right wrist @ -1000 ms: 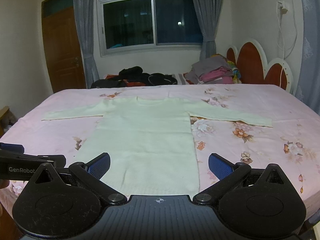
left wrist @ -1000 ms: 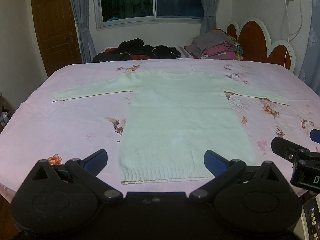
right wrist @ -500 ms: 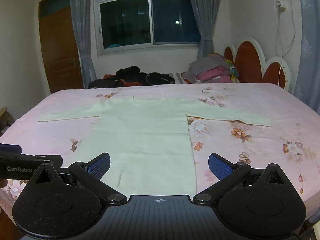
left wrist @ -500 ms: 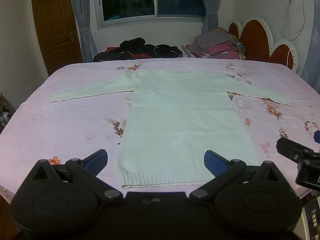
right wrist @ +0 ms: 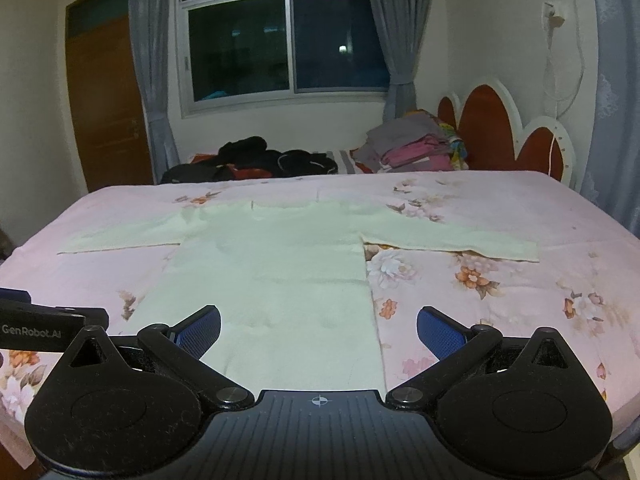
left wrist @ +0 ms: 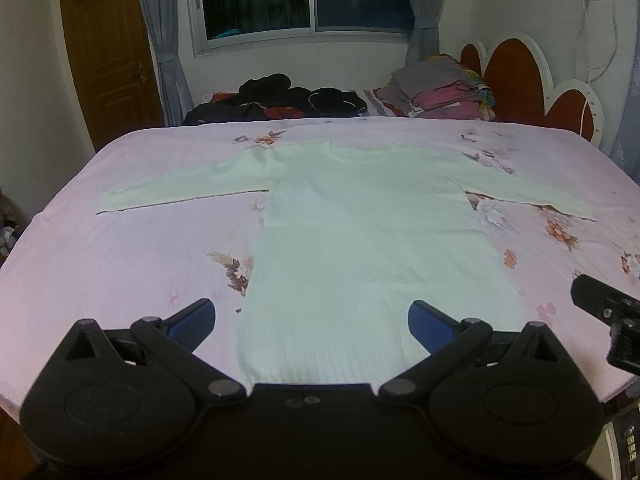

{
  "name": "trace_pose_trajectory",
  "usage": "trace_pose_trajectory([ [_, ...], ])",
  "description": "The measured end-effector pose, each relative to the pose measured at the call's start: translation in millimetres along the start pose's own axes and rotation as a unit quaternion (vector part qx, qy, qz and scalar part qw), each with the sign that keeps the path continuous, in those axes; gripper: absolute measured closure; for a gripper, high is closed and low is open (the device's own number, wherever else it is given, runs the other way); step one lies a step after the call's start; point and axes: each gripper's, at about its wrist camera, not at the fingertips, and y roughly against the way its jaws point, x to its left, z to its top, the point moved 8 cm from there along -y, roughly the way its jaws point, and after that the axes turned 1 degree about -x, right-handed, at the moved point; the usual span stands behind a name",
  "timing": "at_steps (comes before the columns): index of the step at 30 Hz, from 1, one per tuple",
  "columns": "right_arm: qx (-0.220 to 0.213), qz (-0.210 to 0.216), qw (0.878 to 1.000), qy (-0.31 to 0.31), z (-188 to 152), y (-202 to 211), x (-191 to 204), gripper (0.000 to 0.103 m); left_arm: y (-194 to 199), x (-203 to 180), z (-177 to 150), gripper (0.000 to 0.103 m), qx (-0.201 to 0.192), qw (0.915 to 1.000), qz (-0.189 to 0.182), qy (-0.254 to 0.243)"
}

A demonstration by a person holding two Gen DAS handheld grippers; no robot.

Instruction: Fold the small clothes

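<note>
Hovering: left hand-held gripper (left wrist: 311, 319) wide apart, empty | right hand-held gripper (right wrist: 318, 327) wide apart, empty | sweater (left wrist: 360, 248) flat

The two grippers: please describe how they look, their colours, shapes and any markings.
Both are black. The left gripper and the right gripper each have two angled link arms on round pivot housings, ending in blue ribbed pads. White lettering "GenRobot.AI" marks the left one's side. No hands, sleeves or cables show.
</note>
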Motion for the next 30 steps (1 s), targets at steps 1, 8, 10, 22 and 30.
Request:
trace_pose_trajectory([
  [1, 0.000, -0.001, 1.000, -0.001, 1, -3, -1, 0.000, -3, 2, 3, 0.000, 0.000, 1.0000, 0.000, 0.000],
  [8, 0.003, -0.016, 1.000, -0.008, 13, -32, 0, 0.000, -30, 12, 24, 0.000, 0.002, 1.0000, -0.004, -0.005],
  [10, 0.005, -0.021, 1.000, -0.011, 18, -41, 2, 0.000, -38, 15, 29, 0.000, 0.003, 1.0000, -0.006, -0.005],
  [22, 0.021, -0.047, 0.998, -0.032, 43, -95, 15, 0.000, -94, 37, 67, 0.000, 0.006, 0.9984, -0.052, -0.023],
  [30, 0.022, -0.065, 0.997, -0.041, 56, -133, 21, 0.000, -131, 52, 84, 0.000, 0.010, 0.9977, -0.062, -0.025],
])
